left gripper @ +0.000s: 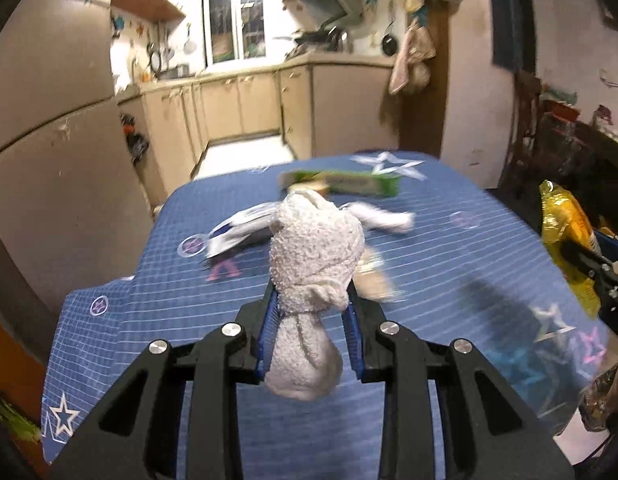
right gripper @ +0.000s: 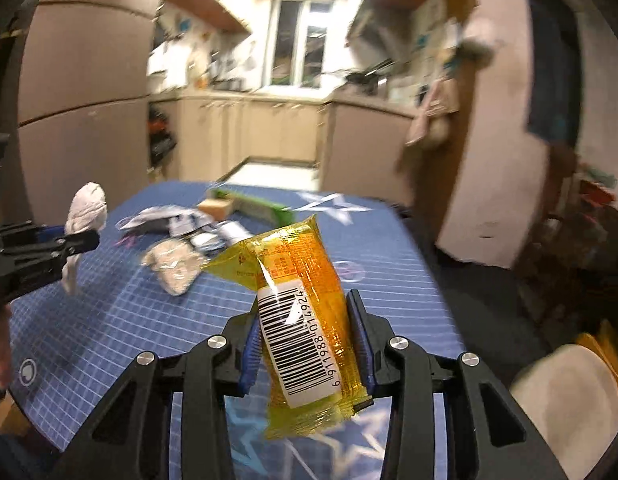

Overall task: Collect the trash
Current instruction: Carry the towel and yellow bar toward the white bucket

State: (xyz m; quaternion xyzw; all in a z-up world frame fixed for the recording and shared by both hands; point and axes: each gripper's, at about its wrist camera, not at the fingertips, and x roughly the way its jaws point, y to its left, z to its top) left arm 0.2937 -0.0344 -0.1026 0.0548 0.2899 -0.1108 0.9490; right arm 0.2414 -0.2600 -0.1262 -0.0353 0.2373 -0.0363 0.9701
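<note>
Now both tools are clamped on trash above the blue star-print worktop (left gripper: 449, 248).
Left of the yellow wrapper, the left tool (left gripper: 312, 300) pinches a crumpled white paper wad (left gripper: 315, 256), nubbly and soft, its blue pads nearly together around the wad's waist. The right tool (right gripper: 307, 344) grips the yellow wrapper (right gripper: 297, 300) itself, a glossy, crinkled plastic pouch with a white barcode label, jaws narrowly parted. Beyond the wrapper, a green packet (right gripper: 261, 206) and pale scraps (right gripper: 173, 270) lie on the cloth.

A crumpled white paper towel (left gripper: 315, 256) hangs pinched above the blue tablecloth (left gripper: 449, 264), a yellow barcoded wrapper (right gripper: 301, 320) is up too, more litter (right gripper: 177, 268) lies behind.
</note>
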